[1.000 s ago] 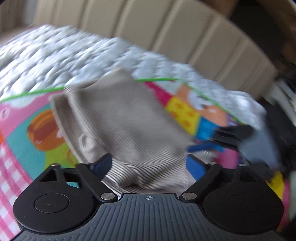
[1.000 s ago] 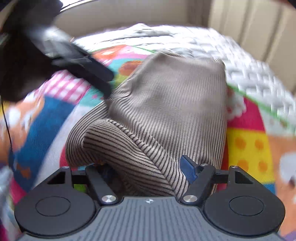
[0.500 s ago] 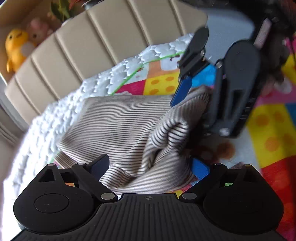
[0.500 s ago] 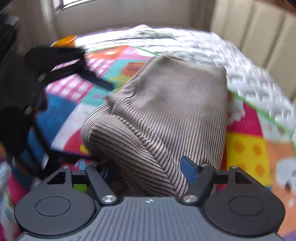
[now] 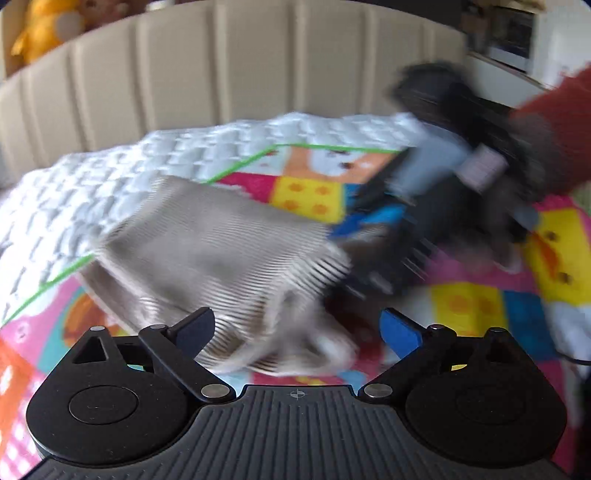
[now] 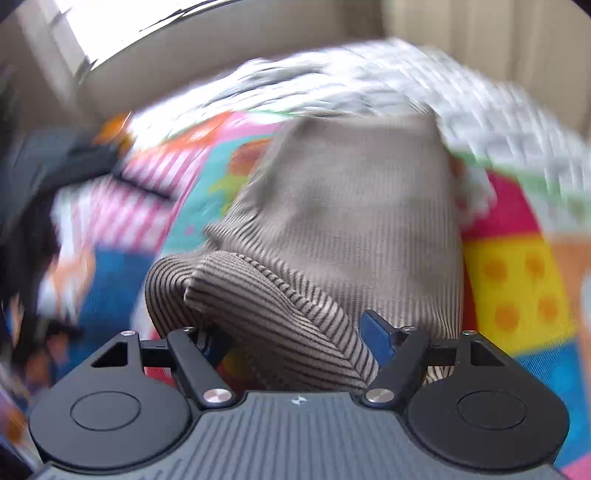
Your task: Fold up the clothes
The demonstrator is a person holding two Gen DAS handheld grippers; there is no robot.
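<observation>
A beige, brown-striped knit garment (image 5: 221, 240) lies partly folded on a colourful play mat (image 5: 480, 306). My left gripper (image 5: 297, 330) sits at its near edge. Its jaws are opening wide, with loose cloth lying between them and not pressed. In the right wrist view a rolled bunch of the garment (image 6: 351, 206) fills the gap of my right gripper (image 6: 293, 341), which is shut on it. The right gripper (image 5: 443, 206) also shows blurred at the garment's far right corner. The left gripper (image 6: 74, 166) is a dark blur at the left.
A white quilted blanket (image 5: 110, 184) lies beyond the mat, against a padded beige wall (image 5: 221, 74). Stuffed toys (image 5: 40, 33) sit on the ledge above it. A red sleeve (image 5: 554, 129) reaches in from the right behind the right gripper.
The left gripper has rolled and swung sideways, and its jaws stand wider over the garment's edge. The right gripper rolled a little and keeps the same bunch of cloth.
</observation>
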